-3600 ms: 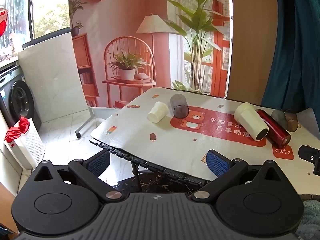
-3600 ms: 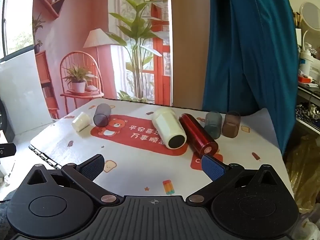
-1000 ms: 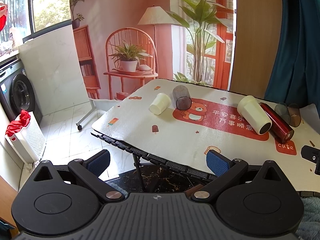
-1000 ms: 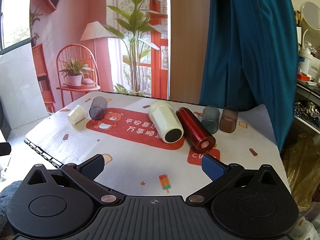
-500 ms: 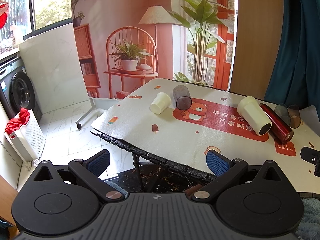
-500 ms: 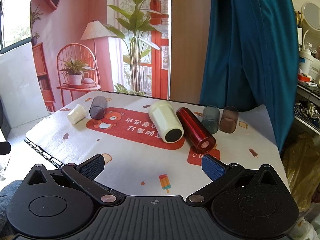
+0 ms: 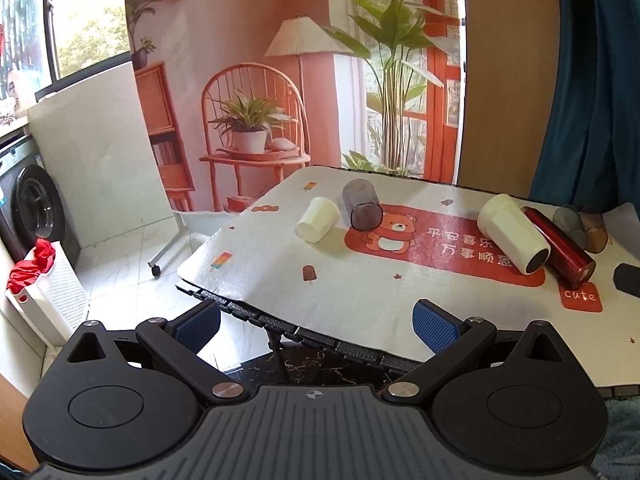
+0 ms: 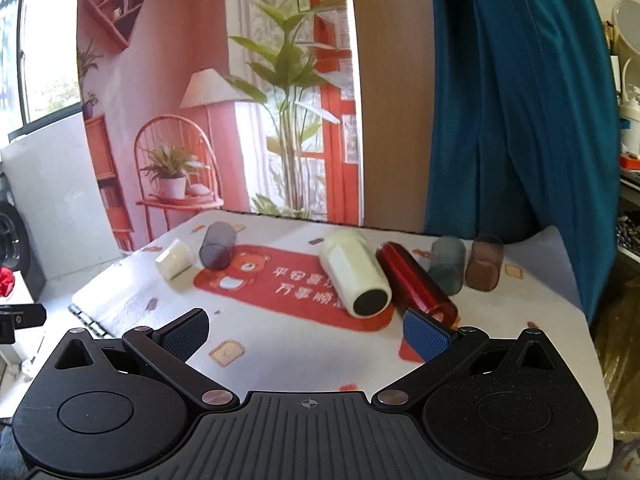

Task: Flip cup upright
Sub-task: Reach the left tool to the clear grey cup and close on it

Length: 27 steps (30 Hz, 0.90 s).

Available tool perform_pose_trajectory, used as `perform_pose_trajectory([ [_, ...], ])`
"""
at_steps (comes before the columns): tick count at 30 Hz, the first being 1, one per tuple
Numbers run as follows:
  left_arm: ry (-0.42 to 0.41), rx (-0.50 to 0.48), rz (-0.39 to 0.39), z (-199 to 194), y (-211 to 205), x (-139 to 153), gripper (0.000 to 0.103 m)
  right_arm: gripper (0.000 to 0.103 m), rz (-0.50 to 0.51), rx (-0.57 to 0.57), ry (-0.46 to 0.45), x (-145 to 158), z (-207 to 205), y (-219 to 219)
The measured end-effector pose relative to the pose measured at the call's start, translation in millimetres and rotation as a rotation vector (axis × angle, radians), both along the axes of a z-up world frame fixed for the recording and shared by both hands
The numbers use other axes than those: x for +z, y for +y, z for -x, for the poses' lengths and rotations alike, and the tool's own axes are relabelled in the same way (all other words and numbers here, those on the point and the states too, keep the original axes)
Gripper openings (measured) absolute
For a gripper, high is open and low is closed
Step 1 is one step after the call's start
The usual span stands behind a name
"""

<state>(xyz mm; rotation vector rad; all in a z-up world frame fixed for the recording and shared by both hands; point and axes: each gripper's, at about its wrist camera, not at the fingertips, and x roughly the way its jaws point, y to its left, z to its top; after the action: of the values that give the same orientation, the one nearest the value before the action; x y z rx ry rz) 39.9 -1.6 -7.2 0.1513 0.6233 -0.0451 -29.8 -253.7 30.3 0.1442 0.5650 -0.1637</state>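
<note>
- Left wrist view: the left gripper (image 7: 316,318) is spread wide and holds nothing; it hangs over the near edge of the table (image 7: 360,308), well apart from every cup.
- On the printed cloth lie a small cream cup (image 7: 318,220) and, just beside it, a smoky cup (image 7: 362,205). Further right are a large cream cup (image 7: 514,236), a red bottle (image 7: 558,244) against it, and two tinted cups (image 7: 580,224) behind.
- I judge the small cups light and thin-walled, easy to roll away or to crush, so a soft grip across the wall near the middle seems safest.
- Right wrist view: the right gripper (image 8: 306,332) is also spread apart and empty, near the large cream cup, which lies on its side with the dark round end toward the camera.
- This cup looks stiffer and heavier; its smooth faceted wall may slip.
</note>
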Motion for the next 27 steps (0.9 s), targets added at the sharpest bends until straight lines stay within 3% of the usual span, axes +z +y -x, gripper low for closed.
perform_pose_trajectory([
  [10,0.073,0.009,-0.015,-85,-7,-19,0.103,0.103,0.033,0.056,0.015,-11,-50,-10],
  [16,0.124,0.025,0.024,-170,-12,-40,0.102,0.103,0.015,0.072,0.07,-29,-91,-15],
  [24,0.105,0.008,0.045,-285,-43,-57,0.102,0.103,-0.004,0.022,0.167,-65,-142,-33],
  [27,0.137,0.006,0.057,-322,-58,-69,0.1,0.103,-0.021,0.008,0.201,-78,-155,-41],
])
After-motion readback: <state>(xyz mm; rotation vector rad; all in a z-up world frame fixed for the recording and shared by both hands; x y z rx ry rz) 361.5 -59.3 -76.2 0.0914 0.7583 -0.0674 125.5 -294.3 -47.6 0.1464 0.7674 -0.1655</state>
